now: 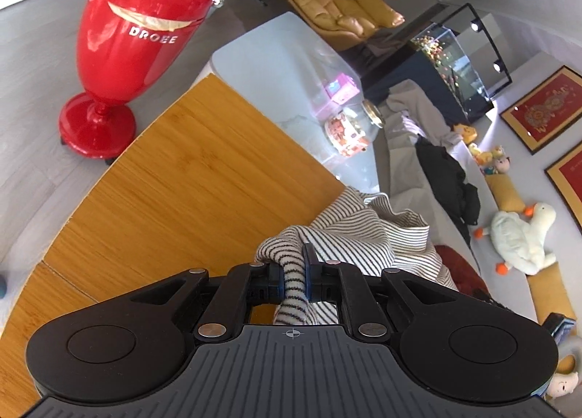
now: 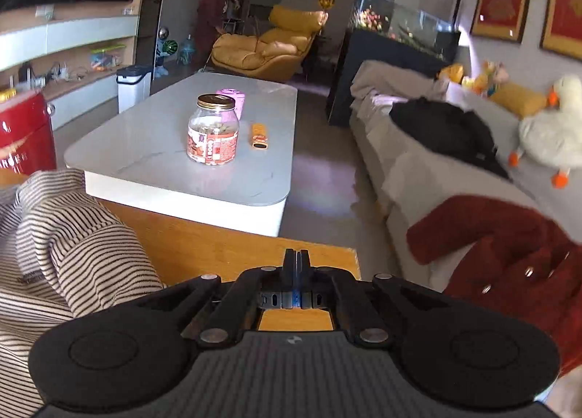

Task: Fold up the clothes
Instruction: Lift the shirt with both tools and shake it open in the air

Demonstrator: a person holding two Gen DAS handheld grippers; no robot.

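Observation:
A white garment with thin dark stripes [image 1: 367, 232] lies bunched on the wooden table [image 1: 174, 170], near its right edge. My left gripper [image 1: 294, 276] is shut on a rolled fold of this striped garment, and the cloth runs between the two fingers. In the right wrist view the same striped garment [image 2: 72, 243] is heaped at the left on the wooden table [image 2: 218, 247]. My right gripper [image 2: 296, 261] hangs above the table's far edge, to the right of the garment. Its fingers are pressed together with nothing between them.
A tall red vase [image 1: 142, 36] stands on the floor left of the table. Beyond the table is a white coffee table [image 2: 203, 148] with a jar [image 2: 212, 134]. A grey sofa [image 2: 418, 170] at right holds a red garment [image 2: 509, 250], a black garment [image 2: 443, 130] and a plush goose [image 2: 549, 134]. A person [image 2: 212, 14] stands far back.

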